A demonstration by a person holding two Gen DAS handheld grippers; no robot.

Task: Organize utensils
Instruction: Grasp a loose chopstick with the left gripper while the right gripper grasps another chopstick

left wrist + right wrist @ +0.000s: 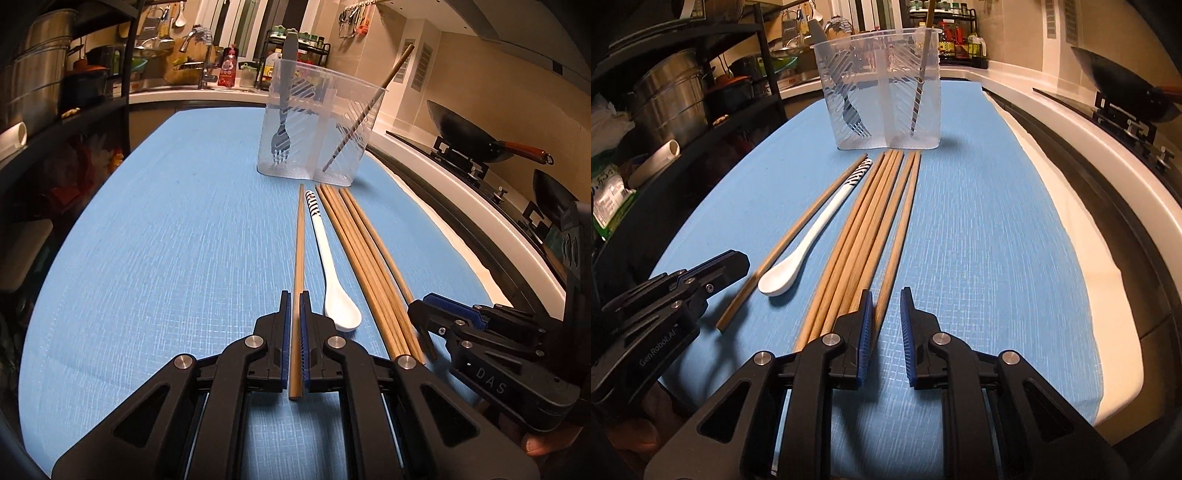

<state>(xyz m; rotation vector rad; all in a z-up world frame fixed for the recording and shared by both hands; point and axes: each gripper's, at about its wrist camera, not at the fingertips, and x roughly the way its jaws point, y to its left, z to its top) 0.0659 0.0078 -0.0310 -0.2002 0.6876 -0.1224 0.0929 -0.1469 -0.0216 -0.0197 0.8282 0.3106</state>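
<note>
A clear two-compartment holder [317, 122] [882, 92] stands at the far end of the blue mat [166, 240]. Its left compartment holds a fork [282, 140], its right a chopstick [369, 107]. My left gripper [294, 295] is shut on a single wooden chopstick [299, 251] lying on the mat; it also shows in the right wrist view [798, 229]. A white spoon [332, 273] [798, 254] lies beside it. Several chopsticks [365, 266] [871, 229] lie in a bundle to the right. My right gripper [886, 295] is open, its left finger against the bundle's rightmost chopstick.
A stove with a wok [476, 136] runs along the right. A sink and bottles [229, 70] are behind the holder. Black shelving with pots [672, 96] stands on the left. The mat's white border [1071, 229] is on the right.
</note>
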